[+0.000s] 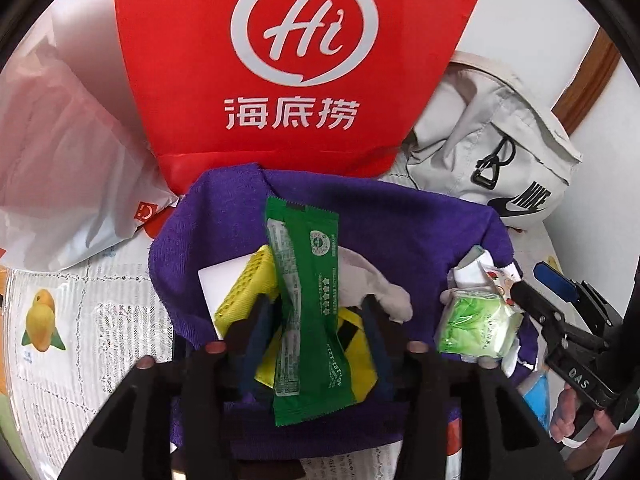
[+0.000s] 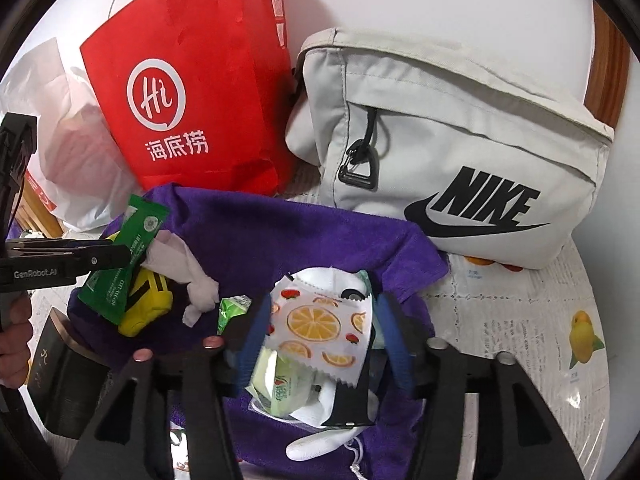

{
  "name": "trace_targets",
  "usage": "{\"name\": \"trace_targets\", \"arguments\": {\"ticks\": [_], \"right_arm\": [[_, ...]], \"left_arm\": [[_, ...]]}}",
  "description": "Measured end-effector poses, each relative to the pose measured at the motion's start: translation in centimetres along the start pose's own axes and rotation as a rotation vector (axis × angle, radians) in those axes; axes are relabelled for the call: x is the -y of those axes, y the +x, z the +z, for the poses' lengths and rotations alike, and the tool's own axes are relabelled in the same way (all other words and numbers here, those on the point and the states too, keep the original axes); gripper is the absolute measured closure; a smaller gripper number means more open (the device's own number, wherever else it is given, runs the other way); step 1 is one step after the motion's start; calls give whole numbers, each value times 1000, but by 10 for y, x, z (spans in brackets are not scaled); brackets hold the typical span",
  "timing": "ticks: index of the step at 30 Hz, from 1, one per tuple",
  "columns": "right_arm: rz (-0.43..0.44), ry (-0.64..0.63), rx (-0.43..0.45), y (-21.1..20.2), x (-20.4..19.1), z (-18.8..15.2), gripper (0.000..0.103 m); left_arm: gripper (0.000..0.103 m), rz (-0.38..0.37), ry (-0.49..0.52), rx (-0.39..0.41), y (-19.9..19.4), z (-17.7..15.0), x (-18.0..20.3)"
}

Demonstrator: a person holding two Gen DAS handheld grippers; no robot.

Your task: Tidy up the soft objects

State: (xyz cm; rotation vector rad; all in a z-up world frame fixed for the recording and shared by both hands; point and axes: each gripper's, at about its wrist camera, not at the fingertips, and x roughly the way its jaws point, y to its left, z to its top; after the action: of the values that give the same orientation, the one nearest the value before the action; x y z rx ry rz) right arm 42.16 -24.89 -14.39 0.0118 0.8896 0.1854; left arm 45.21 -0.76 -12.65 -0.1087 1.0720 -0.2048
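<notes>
A purple towel (image 1: 400, 216) lies spread on the table with small soft items on it. My left gripper (image 1: 316, 316) is shut on a green sachet (image 1: 308, 320), held over a yellow-and-black item (image 1: 356, 356), a yellow perforated pad (image 1: 244, 284) and a crumpled white tissue (image 1: 384, 288). My right gripper (image 2: 320, 320) is shut on an orange-slice printed packet (image 2: 320, 332), above a green tissue pack (image 2: 280, 392) and white cloth (image 2: 316, 412). The left gripper with the green sachet (image 2: 120, 264) shows at the left of the right wrist view. The right gripper (image 1: 532, 284) shows at the right of the left wrist view.
A red paper bag (image 1: 304, 64) stands behind the towel. A white plastic bag (image 1: 64, 152) lies to its left. A grey Nike bag (image 2: 452, 152) sits to the right. A fruit-printed tablecloth (image 2: 520, 320) covers the table. A dark box (image 2: 60, 376) lies at the left.
</notes>
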Motion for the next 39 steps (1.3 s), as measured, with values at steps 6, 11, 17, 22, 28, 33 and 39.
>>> {"name": "trace_targets", "arguments": {"ticks": [6,11,17,22,28,33,39], "right_arm": [[3,-5,8,-12,-2,0,35],[-12,-21,26,-33,-11,-4,34],[-15,-22,58,-82,-29,-19,26],[-25,-28,89,-125,-46,-42,18],[-57,-56,109,-174,-64,-75,13],[-83,-45,119,-214,-73,-110,7],[-111,7,147,-263,-74,-149,1]], "left_arm": [[39,68,54,57,-22,-4,11],[32,112,95,97,-51,-22,21],[18,142,84,149,-99,-52,27],[8,192,63,225,-150,-91,35],[2,222,43,293,-201,-138,46],[2,232,23,327,-235,-183,56],[2,265,37,364,-263,-229,72]]}}
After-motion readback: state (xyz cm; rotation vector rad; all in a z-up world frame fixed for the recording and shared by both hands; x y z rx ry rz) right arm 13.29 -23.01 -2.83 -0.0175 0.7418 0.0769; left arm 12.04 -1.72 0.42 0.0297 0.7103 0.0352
